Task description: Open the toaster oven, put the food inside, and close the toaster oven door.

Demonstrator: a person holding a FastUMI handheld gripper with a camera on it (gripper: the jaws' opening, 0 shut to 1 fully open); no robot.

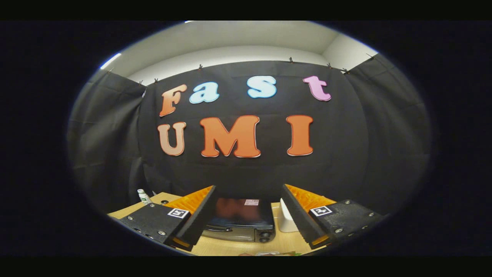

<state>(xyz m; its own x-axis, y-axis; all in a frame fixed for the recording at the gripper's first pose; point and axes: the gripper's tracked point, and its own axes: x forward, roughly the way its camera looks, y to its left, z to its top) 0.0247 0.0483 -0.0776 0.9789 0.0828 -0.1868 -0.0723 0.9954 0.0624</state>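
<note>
Left of the claw [246,215], a small white bottle with a green label [143,196] stands on the light wooden bench [230,248]. The claw is spread wide, gripping nothing. Between and beyond its fingers sits the dark, glossy-topped toaster oven [240,223], door shut, metal handle facing the claw. Just right of it, beside the right finger, stands a white rounded object [286,219].

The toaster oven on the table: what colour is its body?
Black, with a silver front; gripper view. The toaster oven sits beyond the open gripper.
</note>
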